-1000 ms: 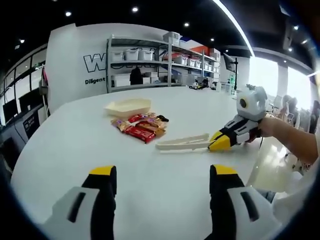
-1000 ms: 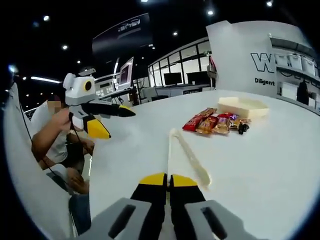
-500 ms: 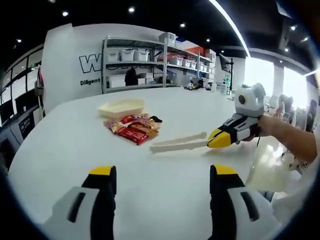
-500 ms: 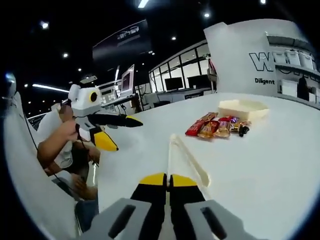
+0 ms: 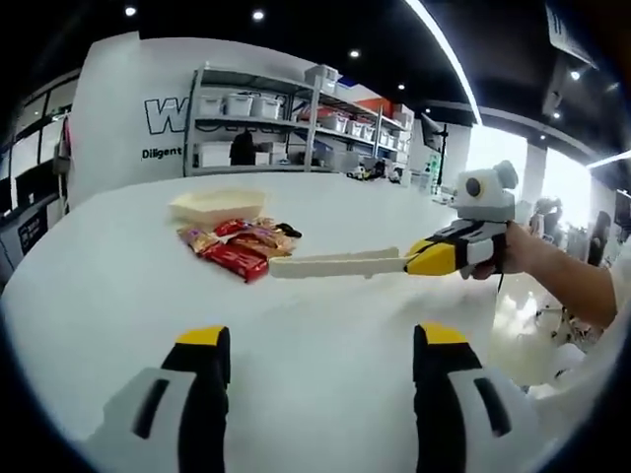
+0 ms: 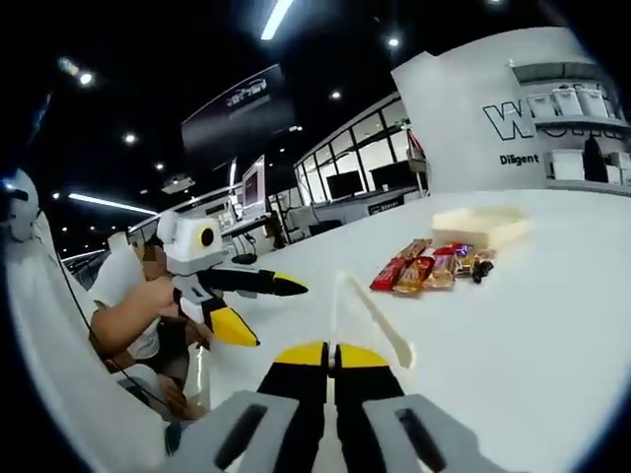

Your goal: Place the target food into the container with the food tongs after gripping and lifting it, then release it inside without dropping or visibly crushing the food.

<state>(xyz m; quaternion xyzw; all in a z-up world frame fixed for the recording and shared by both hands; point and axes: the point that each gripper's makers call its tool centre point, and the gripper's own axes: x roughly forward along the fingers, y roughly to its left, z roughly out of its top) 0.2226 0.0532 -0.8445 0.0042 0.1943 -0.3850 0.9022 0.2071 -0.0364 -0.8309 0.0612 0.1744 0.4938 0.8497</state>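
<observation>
Your right gripper (image 5: 431,258) sits at right of centre in the left gripper view, its jaws clamped on the handle end of the cream food tongs (image 5: 335,264). Compared with a second ago, the tongs have come up off the white table (image 5: 118,296): they now hang level above it, and their tips reach closer to the pile of wrapped snack bars (image 5: 235,246) at upper left of that view. In the right gripper view the same tongs (image 6: 370,317) run up the middle of the frame from between the yellow-tipped jaws, pointing toward the snacks (image 6: 426,268) at right of centre.

The cream container (image 5: 217,206) lies just behind the pile, touching or nearly touching it; the pictures leave that unclear.

Your left gripper (image 5: 320,357) at the bottom of its own view has its jaws spread wide with nothing between them, and in the right gripper view it (image 6: 264,301) hovers at left of centre, also spread.

So the tool is in hand and lifted, but no food is gripped yet. You likely need to bring the tips over one bar next; which bar is the target I cannot tell.
</observation>
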